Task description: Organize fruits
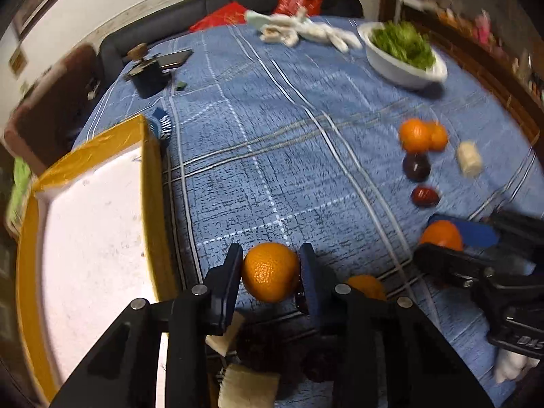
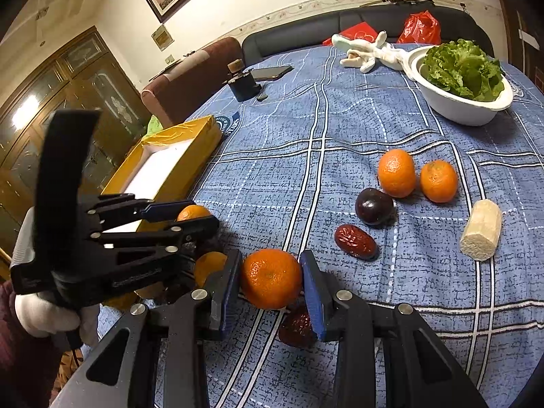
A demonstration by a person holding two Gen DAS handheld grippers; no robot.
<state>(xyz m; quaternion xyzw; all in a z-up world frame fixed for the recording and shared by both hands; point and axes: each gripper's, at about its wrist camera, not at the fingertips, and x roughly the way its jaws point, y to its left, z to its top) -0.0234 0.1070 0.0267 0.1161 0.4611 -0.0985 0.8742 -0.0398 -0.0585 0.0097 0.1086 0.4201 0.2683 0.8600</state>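
Observation:
My left gripper [image 1: 271,265] is shut on an orange [image 1: 271,272] and holds it above the blue checked cloth, just right of the yellow box [image 1: 153,183] with a white inside. My right gripper [image 2: 271,280] is shut on another orange [image 2: 271,278] above the cloth. In the right wrist view the left gripper [image 2: 190,216] shows at the left beside the box [image 2: 200,136], with its orange [image 2: 193,212]. Two oranges [image 2: 397,172], [image 2: 438,181], a dark plum [image 2: 374,205], a red date [image 2: 355,241] and a pale cut stalk piece [image 2: 482,234] lie on the cloth to the right.
A white bowl of lettuce [image 2: 438,100] stands at the back right. A white cloth toy [image 2: 370,51], a phone [image 2: 272,73] and a small black device [image 2: 243,85] lie at the back. Another orange [image 2: 209,265] and a second date [image 2: 299,326] lie under the grippers.

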